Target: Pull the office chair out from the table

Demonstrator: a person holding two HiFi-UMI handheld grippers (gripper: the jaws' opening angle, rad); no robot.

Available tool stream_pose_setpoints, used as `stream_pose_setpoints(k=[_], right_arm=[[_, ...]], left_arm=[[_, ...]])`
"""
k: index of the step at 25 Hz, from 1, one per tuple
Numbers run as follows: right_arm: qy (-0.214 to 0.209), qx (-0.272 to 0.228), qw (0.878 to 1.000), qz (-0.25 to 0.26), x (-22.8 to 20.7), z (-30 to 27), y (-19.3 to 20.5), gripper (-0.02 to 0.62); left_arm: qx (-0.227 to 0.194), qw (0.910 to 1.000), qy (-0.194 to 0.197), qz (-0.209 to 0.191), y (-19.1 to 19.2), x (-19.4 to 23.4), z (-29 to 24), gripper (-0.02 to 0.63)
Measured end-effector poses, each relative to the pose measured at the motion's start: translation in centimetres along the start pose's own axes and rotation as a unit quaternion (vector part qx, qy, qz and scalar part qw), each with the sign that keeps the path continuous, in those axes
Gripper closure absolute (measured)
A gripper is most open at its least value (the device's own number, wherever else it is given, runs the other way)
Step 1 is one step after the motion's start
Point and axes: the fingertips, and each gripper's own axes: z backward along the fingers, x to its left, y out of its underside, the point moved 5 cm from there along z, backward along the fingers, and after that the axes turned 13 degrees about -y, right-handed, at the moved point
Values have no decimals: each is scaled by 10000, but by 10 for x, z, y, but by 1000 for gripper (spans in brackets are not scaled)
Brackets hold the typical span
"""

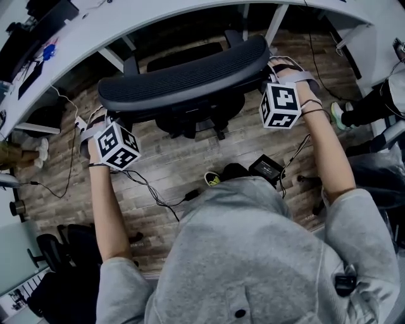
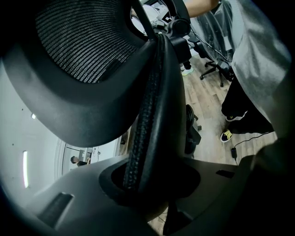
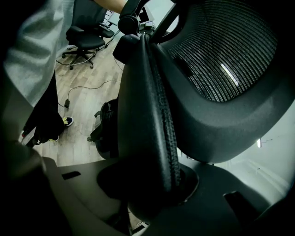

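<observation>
The black office chair's mesh backrest (image 1: 190, 79) stands in front of the white curved table (image 1: 158, 19), with its seat partly under the table's edge. My left gripper (image 1: 101, 121) is shut on the left end of the backrest's rim, and my right gripper (image 1: 278, 71) is shut on the right end. In the left gripper view the padded rim (image 2: 152, 115) runs straight down between the jaws of the left gripper (image 2: 147, 184). The right gripper view shows the same at the other end: the rim (image 3: 147, 115) is clamped in the right gripper (image 3: 150, 184). The fingertips themselves are hidden behind the rim.
White table legs (image 1: 114, 58) stand behind the chair. On the wooden floor lie a black box (image 1: 266, 168) and cables (image 1: 152, 190). Another person's legs (image 1: 367, 104) are at the right. A second chair (image 1: 57, 247) stands at the lower left, and another (image 3: 87, 37) stands behind me.
</observation>
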Motion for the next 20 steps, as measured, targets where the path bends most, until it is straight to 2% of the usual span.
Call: stream_pose_setpoints(k=[20], right_arm=[[-119,-81,9998,115,61,41,0,459]], left_arm=[[111,9999,3,52,-7,-44,67,477]])
